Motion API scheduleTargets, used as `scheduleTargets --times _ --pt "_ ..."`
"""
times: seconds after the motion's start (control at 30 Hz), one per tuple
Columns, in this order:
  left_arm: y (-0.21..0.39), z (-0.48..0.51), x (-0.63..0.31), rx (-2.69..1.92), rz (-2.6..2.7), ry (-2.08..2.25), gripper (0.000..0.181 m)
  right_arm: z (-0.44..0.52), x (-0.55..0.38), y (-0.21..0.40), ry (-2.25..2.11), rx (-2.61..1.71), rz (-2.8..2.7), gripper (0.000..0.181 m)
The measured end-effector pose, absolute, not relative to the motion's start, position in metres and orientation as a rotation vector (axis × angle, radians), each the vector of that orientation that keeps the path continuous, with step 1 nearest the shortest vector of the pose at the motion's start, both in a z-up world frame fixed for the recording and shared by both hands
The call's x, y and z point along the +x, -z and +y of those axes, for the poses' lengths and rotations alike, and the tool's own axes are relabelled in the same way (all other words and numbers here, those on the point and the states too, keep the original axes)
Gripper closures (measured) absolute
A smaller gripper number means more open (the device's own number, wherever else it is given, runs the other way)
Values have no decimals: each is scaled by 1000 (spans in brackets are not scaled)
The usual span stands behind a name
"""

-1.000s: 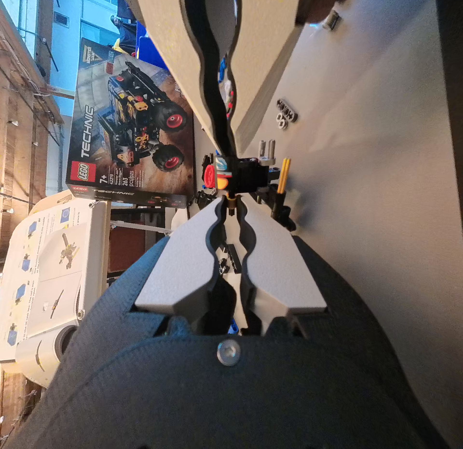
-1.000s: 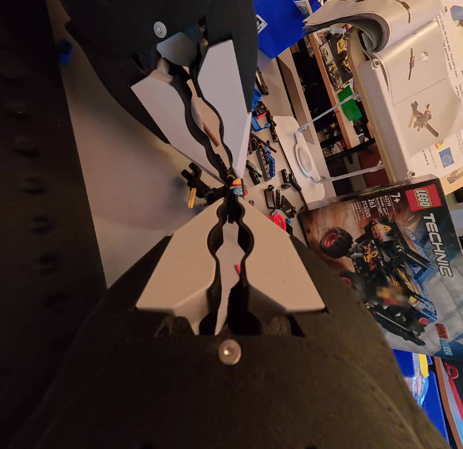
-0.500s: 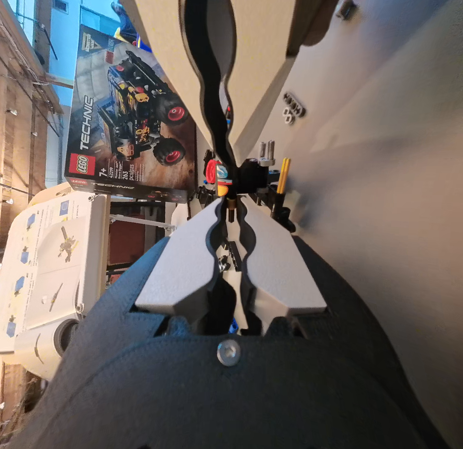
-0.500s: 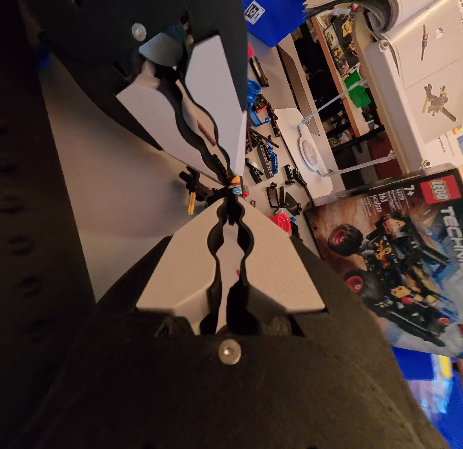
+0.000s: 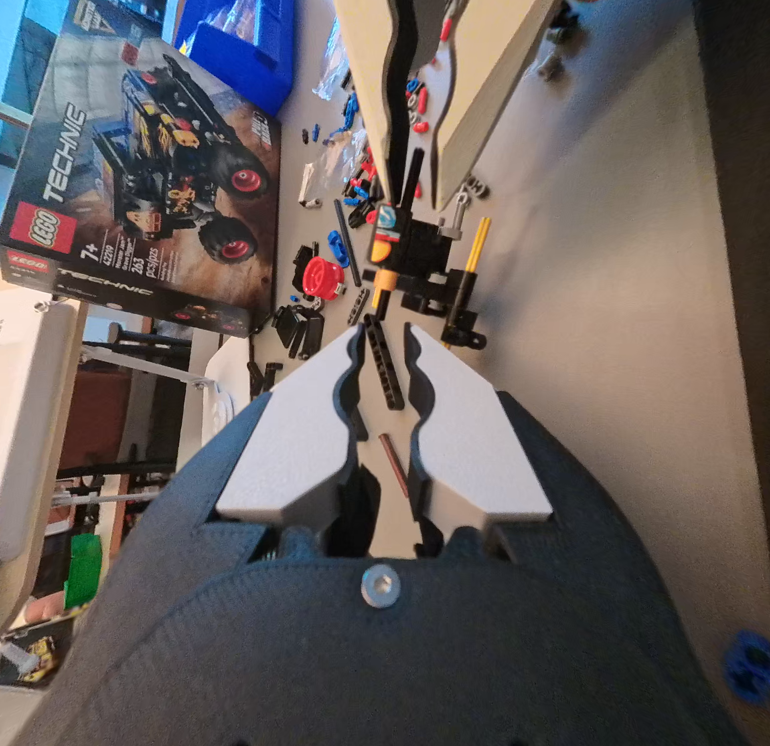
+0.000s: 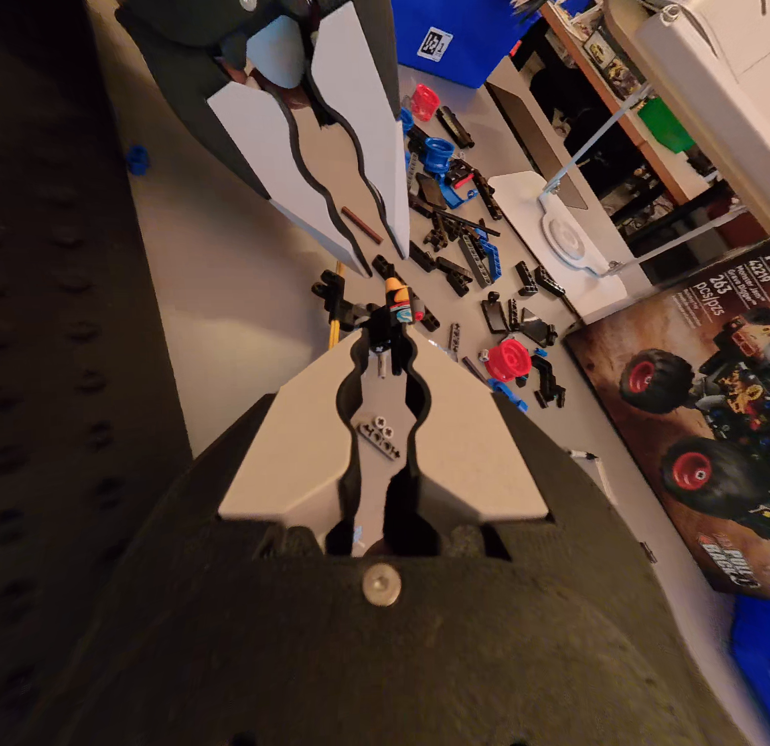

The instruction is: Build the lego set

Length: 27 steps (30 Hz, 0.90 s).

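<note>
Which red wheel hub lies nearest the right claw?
The red hub beside the set's box; the other red hub sits far off by the blue bin.

A blue plastic bin (image 6: pixel 454 26) with a white sticker is parked at the far end of the grey table (image 6: pixel 233 293), and a white stand with a clear plate (image 6: pixel 566 226) is set just past the table's edge. Something bright green (image 5: pixel 83 567) can be spotted on a wooden shelf (image 6: pixel 633 113) behind it.
</note>
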<state>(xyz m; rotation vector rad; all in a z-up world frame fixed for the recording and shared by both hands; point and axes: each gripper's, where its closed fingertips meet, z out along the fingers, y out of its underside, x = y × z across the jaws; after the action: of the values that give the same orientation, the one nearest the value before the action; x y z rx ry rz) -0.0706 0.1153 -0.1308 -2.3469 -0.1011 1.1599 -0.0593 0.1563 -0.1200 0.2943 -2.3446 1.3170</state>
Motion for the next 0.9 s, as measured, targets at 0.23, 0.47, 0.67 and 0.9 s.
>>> scheduleTargets --times 0.23,0.47,0.67,0.9 --pt "135 120 -72 -2351 -59 -1169 170 171 -65 117 -1276 261 -2339 165" --pt "137 124 -67 -2344 -64 -1113 167 194 -64 123 -1255 244 -2426 165" --pt "145 125 -60 -2352 -85 -970 161 206 -62 141 -1207 226 -2560 158" --pt "122 106 -78 -2288 -191 -1095 156 191 -87 101 -1308 188 -2423 155"
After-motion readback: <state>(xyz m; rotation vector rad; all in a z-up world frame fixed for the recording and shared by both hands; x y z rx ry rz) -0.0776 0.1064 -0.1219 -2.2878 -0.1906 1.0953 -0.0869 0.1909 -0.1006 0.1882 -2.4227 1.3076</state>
